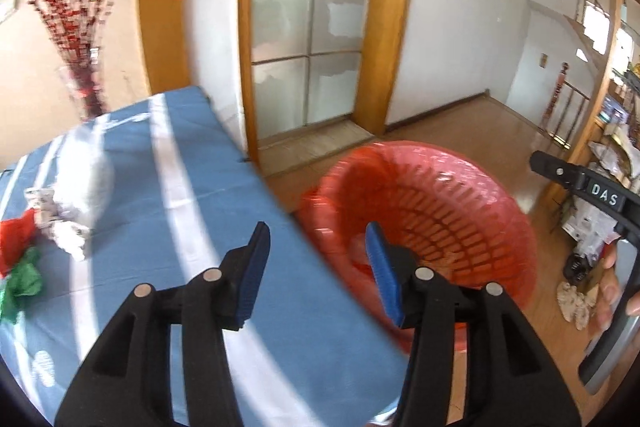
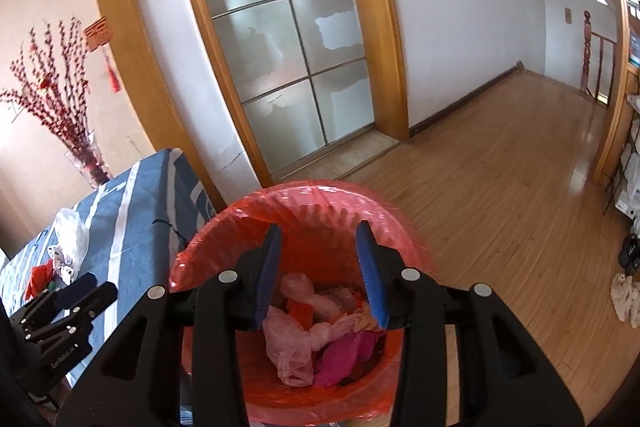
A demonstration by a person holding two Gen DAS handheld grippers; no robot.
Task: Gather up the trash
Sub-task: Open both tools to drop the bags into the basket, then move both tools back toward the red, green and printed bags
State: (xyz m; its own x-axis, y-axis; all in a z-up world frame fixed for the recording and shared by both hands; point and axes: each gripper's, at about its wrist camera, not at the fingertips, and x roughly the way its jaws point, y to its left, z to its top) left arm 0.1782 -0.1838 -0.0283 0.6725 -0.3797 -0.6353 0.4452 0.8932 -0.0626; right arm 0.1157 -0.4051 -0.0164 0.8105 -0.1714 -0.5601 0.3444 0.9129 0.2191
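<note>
A red slatted bin lined with a red bag stands on the floor beside the blue table. My left gripper is open and empty over the table's right edge. On the table's left lie a white plastic bag, crumpled paper, red scrap and green scrap. My right gripper is open and empty above the bin. Pink and clear bags lie inside it. The table trash also shows in the right wrist view.
A vase of red blossom branches stands behind the table. A frosted glass door in a wooden frame is ahead. Wooden floor stretches to the right, with slippers and cluttered shelves at far right.
</note>
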